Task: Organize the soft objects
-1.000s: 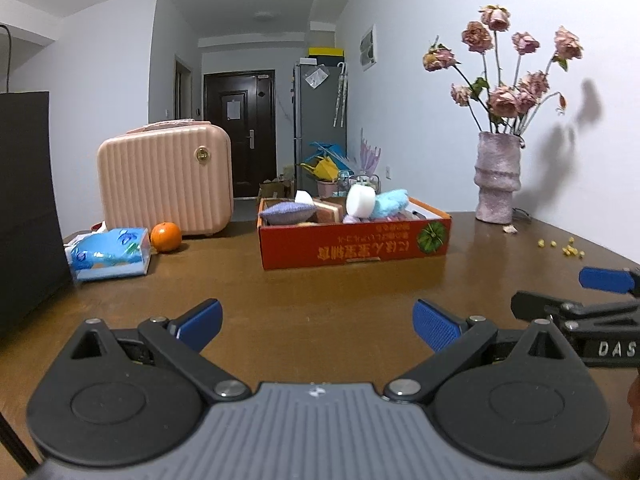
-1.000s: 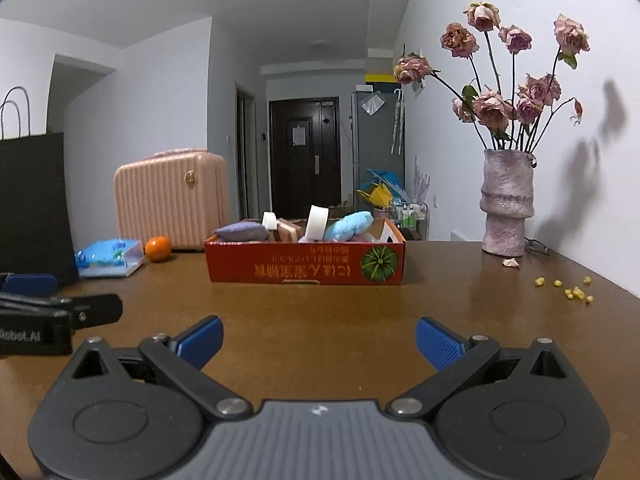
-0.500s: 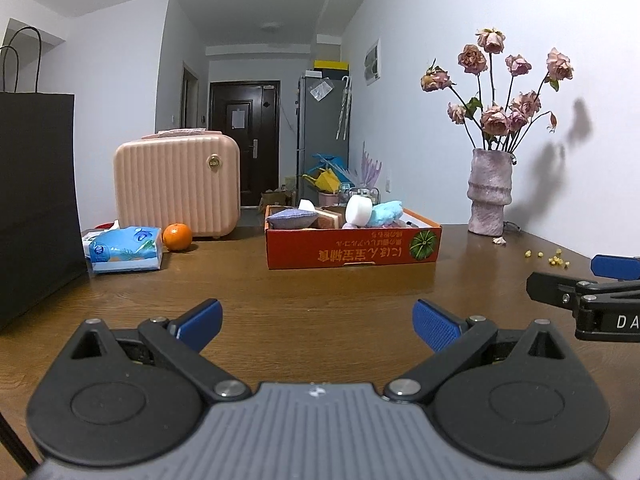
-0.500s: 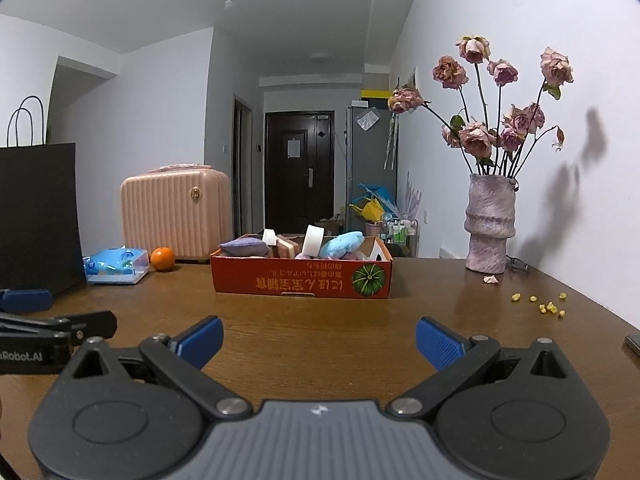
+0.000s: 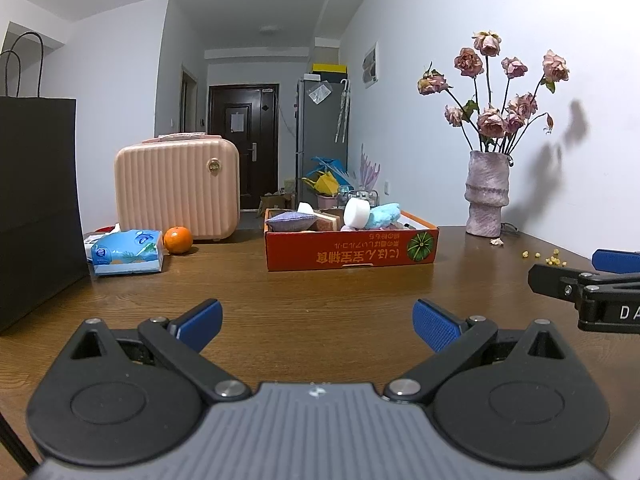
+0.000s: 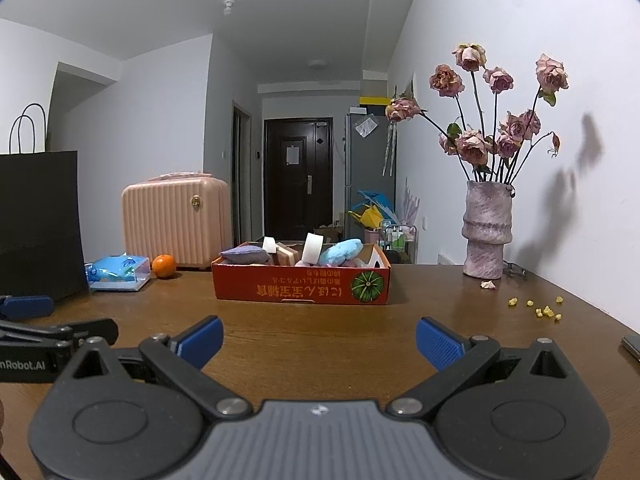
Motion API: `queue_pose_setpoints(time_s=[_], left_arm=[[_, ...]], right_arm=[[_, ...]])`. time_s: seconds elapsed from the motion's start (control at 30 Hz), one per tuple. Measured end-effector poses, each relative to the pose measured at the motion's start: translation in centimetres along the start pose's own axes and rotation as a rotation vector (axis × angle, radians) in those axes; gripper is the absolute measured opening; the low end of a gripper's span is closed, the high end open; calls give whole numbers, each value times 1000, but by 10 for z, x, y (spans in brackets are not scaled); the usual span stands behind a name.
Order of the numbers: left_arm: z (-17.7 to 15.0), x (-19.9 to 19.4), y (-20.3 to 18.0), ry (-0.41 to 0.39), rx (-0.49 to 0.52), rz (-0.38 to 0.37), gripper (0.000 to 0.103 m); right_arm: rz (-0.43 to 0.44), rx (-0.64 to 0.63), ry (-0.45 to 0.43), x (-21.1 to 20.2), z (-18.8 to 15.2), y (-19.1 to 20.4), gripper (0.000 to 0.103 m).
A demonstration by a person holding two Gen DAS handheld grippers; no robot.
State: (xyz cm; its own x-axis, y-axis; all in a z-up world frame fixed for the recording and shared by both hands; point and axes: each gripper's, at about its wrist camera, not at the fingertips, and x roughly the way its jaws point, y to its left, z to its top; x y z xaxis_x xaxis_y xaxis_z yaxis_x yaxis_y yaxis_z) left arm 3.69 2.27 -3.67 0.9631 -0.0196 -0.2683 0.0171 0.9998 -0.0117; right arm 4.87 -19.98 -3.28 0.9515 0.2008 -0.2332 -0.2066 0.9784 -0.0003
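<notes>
Brown wooden table [image 5: 320, 280] in a white-walled room, dark door [image 6: 298, 176] down the hall. The red cardboard box [image 5: 351, 254] sits mid-table with the soft objects [image 5: 376, 216] piled inside; some are half hidden behind its wall. A pink case [image 5: 176, 188], an orange [image 5: 178, 240], a tissue pack [image 5: 126, 254] and a vase of dried roses [image 6: 486, 228] are spread around it. The left gripper [image 5: 316, 322] and right gripper [image 6: 318, 338] hover low, both spread wide with nothing between the fingers. A black bag [image 6: 38, 220] is cut off at the frame edge.

Box [image 5: 352, 254] contents partly hidden behind wall.
</notes>
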Motion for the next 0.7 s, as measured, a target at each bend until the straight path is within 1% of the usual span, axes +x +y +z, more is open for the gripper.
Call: queue_pose_setpoints(time_s=[0.7], left_arm=[[0,0,0,6,0,2,103]], right_arm=[[1,-1,-6,-1,2,1,103]])
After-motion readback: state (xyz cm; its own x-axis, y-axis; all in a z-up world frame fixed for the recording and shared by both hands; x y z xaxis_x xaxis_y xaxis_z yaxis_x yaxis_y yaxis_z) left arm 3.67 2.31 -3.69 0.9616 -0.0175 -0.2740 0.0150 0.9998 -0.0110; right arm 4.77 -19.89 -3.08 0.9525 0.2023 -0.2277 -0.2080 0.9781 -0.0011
